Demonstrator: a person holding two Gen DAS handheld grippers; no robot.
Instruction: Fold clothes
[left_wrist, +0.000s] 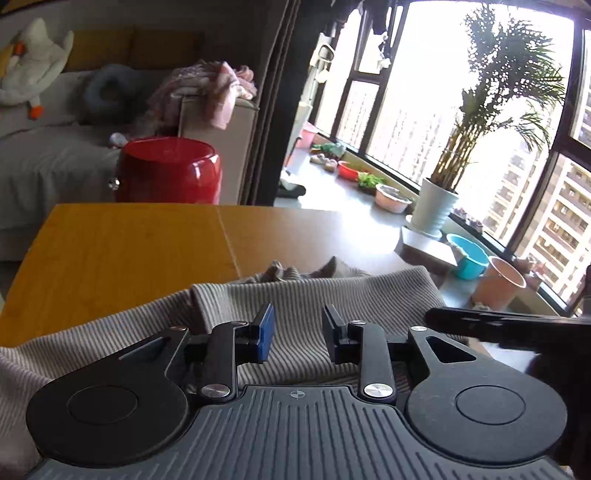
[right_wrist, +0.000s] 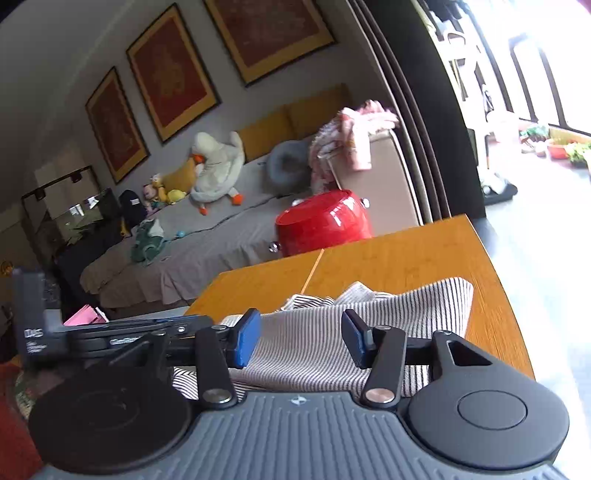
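The striped ribbed garment (left_wrist: 306, 295) lies bunched on the wooden table (left_wrist: 129, 251), its near part hidden under both tools and its full shape hard to read. The left gripper (left_wrist: 298, 326) stands with its jaws spread above the cloth, nothing pinched. The right gripper (right_wrist: 301, 338) is likewise spread over the fabric, empty. Behind the table stand a red stool (right_wrist: 323, 221), a grey sofa (right_wrist: 221, 236) and a potted palm (left_wrist: 439, 206) by the window.

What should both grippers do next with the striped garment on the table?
Probably lower both and close on the near edge: the left gripper and right gripper stand open above the striped garment, gripping nothing, and it lies rumpled on the wooden table.
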